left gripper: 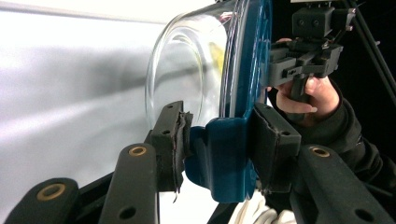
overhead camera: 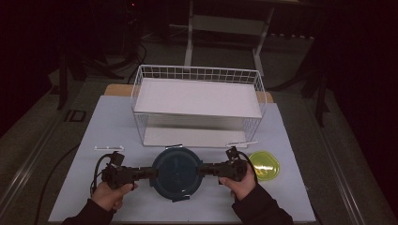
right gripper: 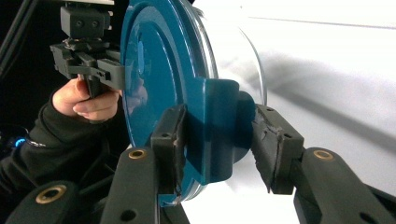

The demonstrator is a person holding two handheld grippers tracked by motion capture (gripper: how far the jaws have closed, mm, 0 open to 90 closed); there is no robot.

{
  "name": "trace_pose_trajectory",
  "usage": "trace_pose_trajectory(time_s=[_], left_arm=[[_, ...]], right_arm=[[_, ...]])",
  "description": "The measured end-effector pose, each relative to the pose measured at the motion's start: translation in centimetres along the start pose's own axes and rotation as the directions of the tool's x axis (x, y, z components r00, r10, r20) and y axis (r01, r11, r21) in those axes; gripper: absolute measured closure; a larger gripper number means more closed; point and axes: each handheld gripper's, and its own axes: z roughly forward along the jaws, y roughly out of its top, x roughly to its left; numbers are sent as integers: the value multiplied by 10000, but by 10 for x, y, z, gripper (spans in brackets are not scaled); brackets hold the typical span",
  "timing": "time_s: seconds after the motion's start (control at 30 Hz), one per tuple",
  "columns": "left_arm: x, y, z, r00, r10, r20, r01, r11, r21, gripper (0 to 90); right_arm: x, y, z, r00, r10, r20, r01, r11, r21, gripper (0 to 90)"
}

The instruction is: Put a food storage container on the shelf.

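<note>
A round glass container with a dark blue lid (overhead camera: 177,174) sits at the near middle of the white table. My left gripper (overhead camera: 155,172) is shut on the lid's left latch tab, and my right gripper (overhead camera: 202,168) is shut on the right one. In the left gripper view the clear glass bowl (left gripper: 187,70) bulges left of the blue lid, and the jaws of my left gripper (left gripper: 219,135) pinch the blue tab (left gripper: 226,158). In the right gripper view the lid (right gripper: 154,84) faces left, with my right gripper (right gripper: 217,135) clamped on its tab (right gripper: 219,121).
A white wire rack (overhead camera: 197,105) with two shelves stands behind the container. A yellow-green translucent round lid (overhead camera: 264,165) lies to the right of my right hand. Two small white strips (overhead camera: 109,147) lie in front of the rack's corners. The table edge is close to the person's wrists.
</note>
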Motion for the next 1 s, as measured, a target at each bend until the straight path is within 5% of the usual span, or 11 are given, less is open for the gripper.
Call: trace_pose_trajectory(time_s=[0.47,1.0], left_arm=[[-23,37,1,9988,480,84,-478,9987,-188,572],[-64,115,-1,9883,1521,-82,-1523,9854,-758,571]], right_arm=[[14,24,-27,9999,14,151,-6,9986,-529,561],[34,86,-68,9988,-382,295,429,9827,-1801,561]])
